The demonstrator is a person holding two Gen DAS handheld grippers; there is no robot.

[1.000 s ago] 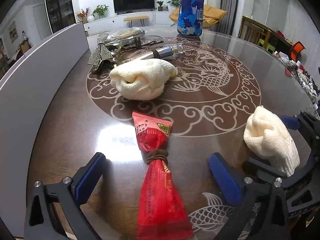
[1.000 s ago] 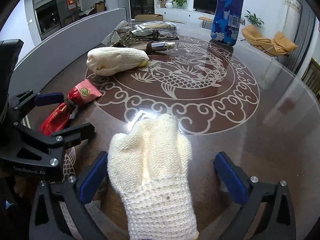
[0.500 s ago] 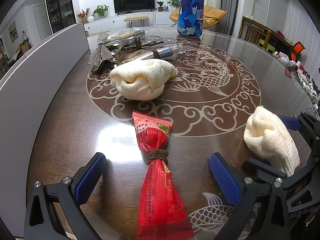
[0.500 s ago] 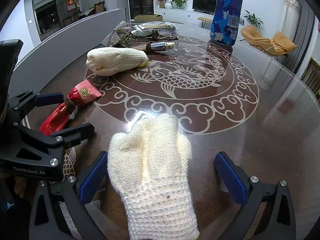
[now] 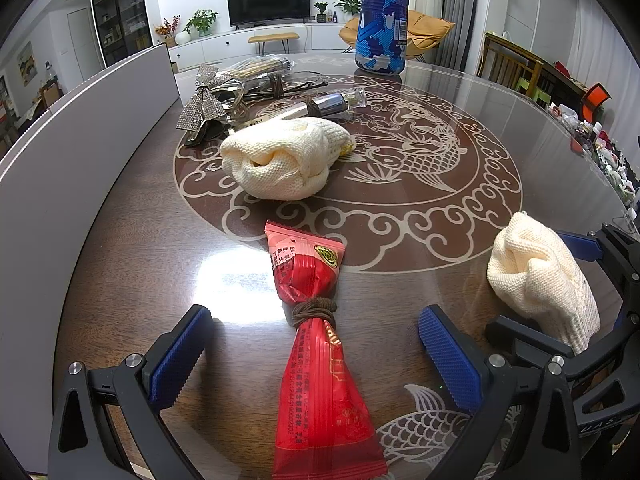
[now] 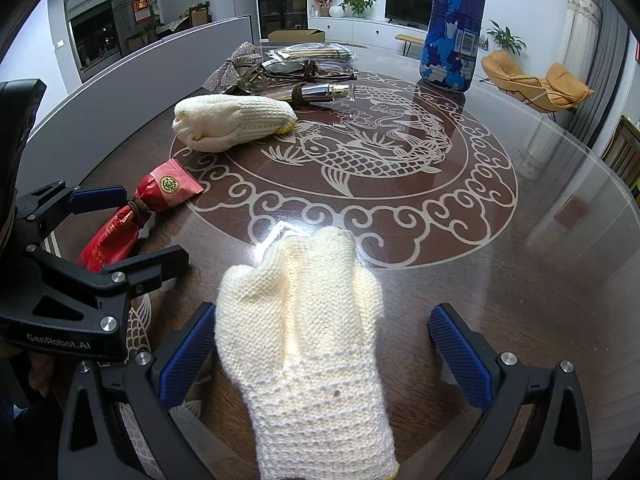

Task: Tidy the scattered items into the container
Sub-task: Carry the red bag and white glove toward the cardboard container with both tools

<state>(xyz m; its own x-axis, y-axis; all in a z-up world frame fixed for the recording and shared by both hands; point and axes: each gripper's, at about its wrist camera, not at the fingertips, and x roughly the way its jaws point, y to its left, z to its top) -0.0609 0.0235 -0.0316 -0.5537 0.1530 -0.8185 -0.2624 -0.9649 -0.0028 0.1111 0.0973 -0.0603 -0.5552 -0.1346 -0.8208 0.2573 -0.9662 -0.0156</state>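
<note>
Fingers [image 6: 460,350] wide apart around glove [image 6: 308,340]

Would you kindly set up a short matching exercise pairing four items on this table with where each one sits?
Items:
1. red packet
2. near cream glove
3. far cream glove
4. blue patterned canister

Places:
A. standing upright at the table's far edge
B. between the open fingers of the left tool
C. on the fish medallion, beside the bottle
D. between the open fingers of the right tool

Pairs: 1-B, 2-D, 3-C, 4-A
</note>
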